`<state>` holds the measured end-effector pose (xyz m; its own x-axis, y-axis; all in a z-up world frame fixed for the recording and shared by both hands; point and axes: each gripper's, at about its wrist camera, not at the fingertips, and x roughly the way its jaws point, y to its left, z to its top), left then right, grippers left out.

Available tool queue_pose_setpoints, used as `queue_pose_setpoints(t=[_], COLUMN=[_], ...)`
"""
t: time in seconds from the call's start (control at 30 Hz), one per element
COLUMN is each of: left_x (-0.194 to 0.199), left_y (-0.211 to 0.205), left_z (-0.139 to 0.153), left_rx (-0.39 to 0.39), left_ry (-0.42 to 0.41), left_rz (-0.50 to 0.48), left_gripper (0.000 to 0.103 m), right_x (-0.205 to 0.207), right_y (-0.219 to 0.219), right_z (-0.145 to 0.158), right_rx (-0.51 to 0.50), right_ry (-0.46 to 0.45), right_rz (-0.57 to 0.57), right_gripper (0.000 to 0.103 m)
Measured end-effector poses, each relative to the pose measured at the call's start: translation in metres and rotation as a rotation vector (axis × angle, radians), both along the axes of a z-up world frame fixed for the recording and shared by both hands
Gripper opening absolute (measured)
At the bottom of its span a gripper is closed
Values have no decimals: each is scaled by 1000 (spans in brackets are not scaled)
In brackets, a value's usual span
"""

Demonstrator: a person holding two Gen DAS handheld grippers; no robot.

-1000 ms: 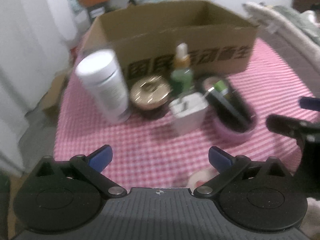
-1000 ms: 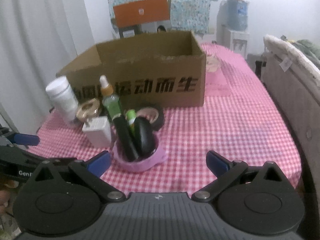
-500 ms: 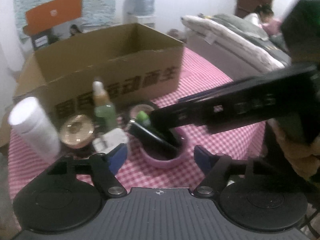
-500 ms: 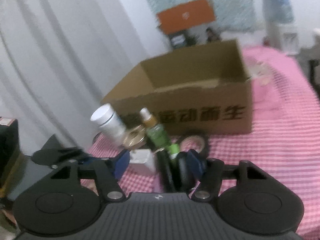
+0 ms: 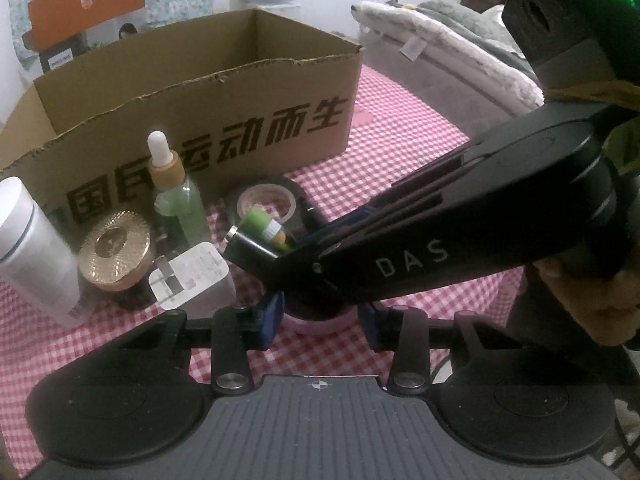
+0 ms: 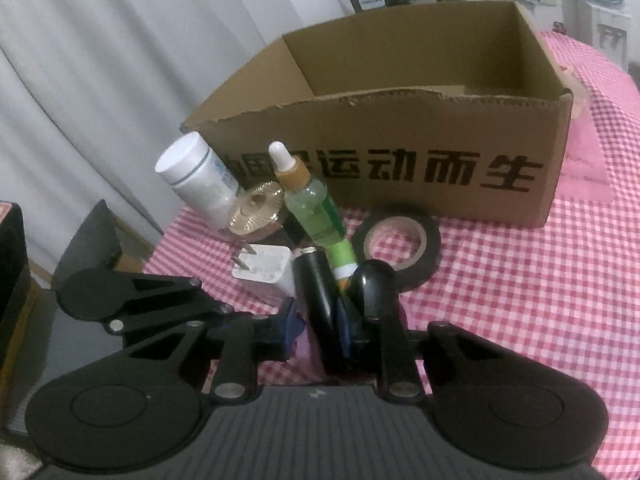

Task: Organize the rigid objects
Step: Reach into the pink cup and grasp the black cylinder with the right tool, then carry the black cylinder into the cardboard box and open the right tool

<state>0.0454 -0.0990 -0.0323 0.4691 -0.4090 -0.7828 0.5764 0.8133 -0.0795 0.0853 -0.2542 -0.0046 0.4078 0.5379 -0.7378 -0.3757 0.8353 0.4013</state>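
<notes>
A small pink bowl (image 5: 316, 322) on the pink checked cloth holds a black tube (image 6: 316, 300), a rounded black object (image 6: 374, 292) and a green stick (image 6: 344, 256). My right gripper (image 6: 316, 324) is closing, and its blue pads press the black tube from both sides. Its dark body (image 5: 440, 248) crosses the left wrist view and hides most of the bowl. My left gripper (image 5: 320, 320) is also closing. The bowl shows between its pads, but I see no firm contact. The tube's top end (image 5: 252, 248) sticks out past the right gripper.
An open cardboard box (image 6: 400, 120) stands behind. In front of it stand a dropper bottle (image 6: 316, 208), a white bottle (image 6: 200, 176), a gold-lidded jar (image 6: 256, 208), a white charger plug (image 6: 268, 268) and a black tape roll (image 6: 400, 244). A couch (image 5: 440, 40) lies to the right.
Both grippers have moved in on the pink bowl and their jaws have narrowed from wide open. The right gripper has swung across the left wrist view and closed around the black tube.
</notes>
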Motion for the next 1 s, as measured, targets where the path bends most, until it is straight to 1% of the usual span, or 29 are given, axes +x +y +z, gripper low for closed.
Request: queue_pose_setpoints(t=[0.23,0.47,0.63,0.8,1.0], left_x=[2,5,8,9,8], left_y=[4,9,11,12,7], left_z=[0,0,0,1,0], left_rx=[-11,-32,-54,-59,-27], left_ry=[23,48,54,31,-8], left_rz=[18,46,54,60,48], left_gripper=[42,42,41,39,36], right_x=[6,9,7,7,7], right_y=[1,-6,-4,-7,-6], right_z=[-5,-7,-6,-7,-13], right_rx=[-12,50,50,67,79], right_ry=[45,110,113,130,136], right_rz=[-2,-2,-1,-8,-30], right_gripper=[23,24,25,26,26])
